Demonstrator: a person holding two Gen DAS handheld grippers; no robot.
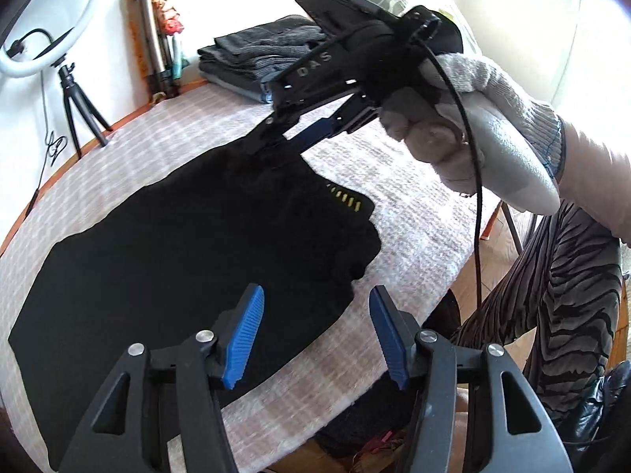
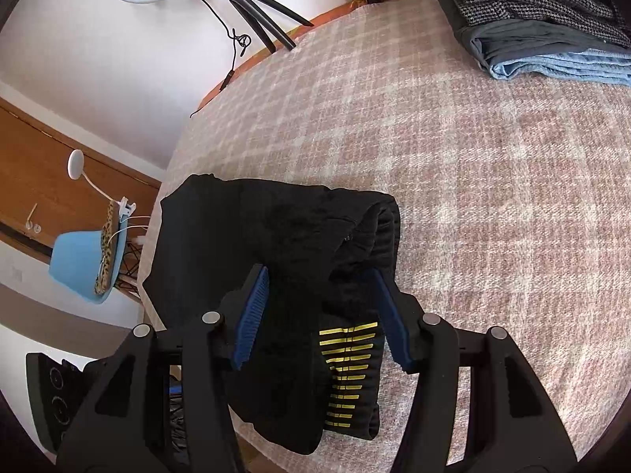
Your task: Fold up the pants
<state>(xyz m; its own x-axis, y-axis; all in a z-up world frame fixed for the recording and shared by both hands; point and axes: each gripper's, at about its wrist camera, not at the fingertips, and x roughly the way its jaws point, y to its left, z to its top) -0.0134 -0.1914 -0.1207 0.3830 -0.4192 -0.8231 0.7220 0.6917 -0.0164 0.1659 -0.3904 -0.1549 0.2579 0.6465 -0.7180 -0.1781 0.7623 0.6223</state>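
Note:
Black pants (image 1: 189, 244) with a yellow-striped patch (image 1: 347, 199) lie spread on the checked pink cloth of the table (image 1: 414, 181). My left gripper (image 1: 315, 335) is open and empty, hovering over the near edge of the pants. My right gripper (image 1: 276, 144), held by a gloved hand, is low over the far edge of the pants. In the right wrist view the right gripper (image 2: 321, 315) is open, its jaws either side of the bunched waistband (image 2: 355, 244) above the yellow stripes (image 2: 347, 374), not closed on it.
A stack of folded grey and blue garments (image 1: 260, 59) (image 2: 544, 23) sits at the far end of the table. A ring light on a tripod (image 1: 59, 39) stands at the table's left edge. A blue chair (image 2: 86, 264) stands beside the table. The person's striped trousers (image 1: 552, 295) are at the right.

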